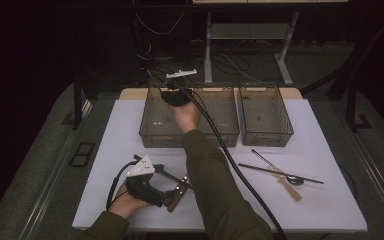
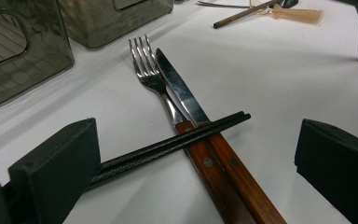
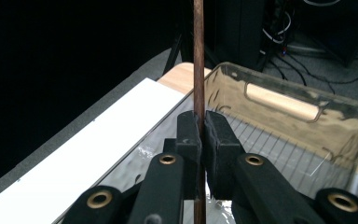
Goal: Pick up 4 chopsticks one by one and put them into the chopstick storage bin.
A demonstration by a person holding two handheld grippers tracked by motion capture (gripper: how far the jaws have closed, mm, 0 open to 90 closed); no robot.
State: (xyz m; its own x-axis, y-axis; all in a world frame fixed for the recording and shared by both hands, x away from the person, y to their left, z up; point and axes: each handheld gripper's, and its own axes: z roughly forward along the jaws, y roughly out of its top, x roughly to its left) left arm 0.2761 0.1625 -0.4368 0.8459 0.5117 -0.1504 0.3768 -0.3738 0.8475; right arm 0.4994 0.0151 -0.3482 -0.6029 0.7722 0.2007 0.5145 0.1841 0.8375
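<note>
Right gripper point(image 3: 200, 135) clamps brown chopstick point(image 3: 198, 56) over bin point(image 3: 279, 100); left gripper point(image 2: 196, 154) open, no writing legible

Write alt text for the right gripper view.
The right tongs are shut on a thin brown stick that stands upright between the black pads, above a clear smoky plastic bin. The white table lies at left under a dark background.

Three bins point(image 1: 266, 116), one fork point(image 2: 150, 74), one knife point(image 2: 179, 88)
</note>
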